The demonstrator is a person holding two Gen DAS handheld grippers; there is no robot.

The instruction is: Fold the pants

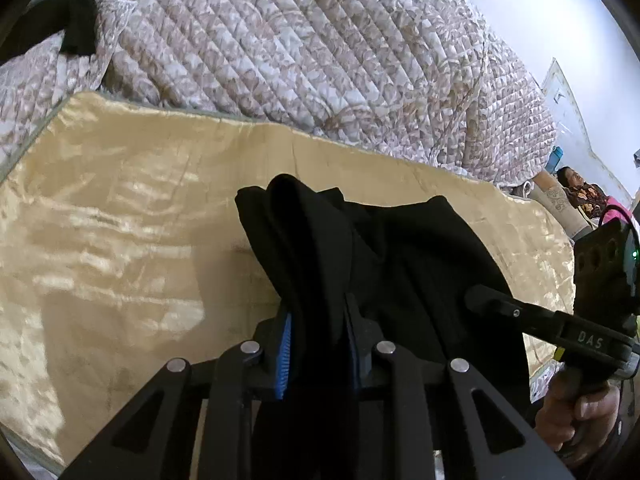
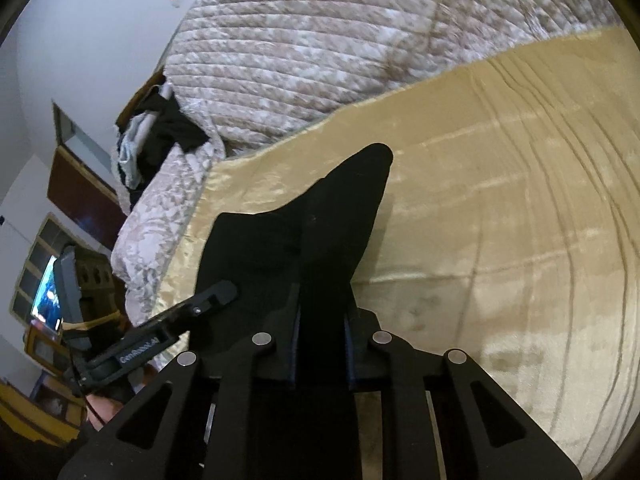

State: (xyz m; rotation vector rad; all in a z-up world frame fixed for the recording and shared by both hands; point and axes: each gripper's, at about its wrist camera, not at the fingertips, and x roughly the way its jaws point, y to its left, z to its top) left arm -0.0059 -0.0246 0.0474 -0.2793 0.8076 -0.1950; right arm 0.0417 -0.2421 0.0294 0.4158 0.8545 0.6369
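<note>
The black pants (image 1: 384,248) hang bunched above a shiny gold sheet (image 1: 120,208). My left gripper (image 1: 318,320) is shut on a fold of the pants, with cloth pinched between its blue-padded fingers. My right gripper (image 2: 320,312) is shut on another part of the pants (image 2: 280,240), whose corner sticks up past the fingers. In the left wrist view the right gripper (image 1: 480,300) reaches in from the right edge and touches the cloth. In the right wrist view the left gripper (image 2: 224,294) comes in from the left at the cloth.
A quilted beige and white blanket (image 1: 300,48) is heaped along the far side of the gold sheet (image 2: 500,200). Dark clothes (image 2: 168,128) lie on the blanket's end. A seated person (image 1: 580,188) is at the far right. Furniture and a lit screen (image 2: 46,296) stand at left.
</note>
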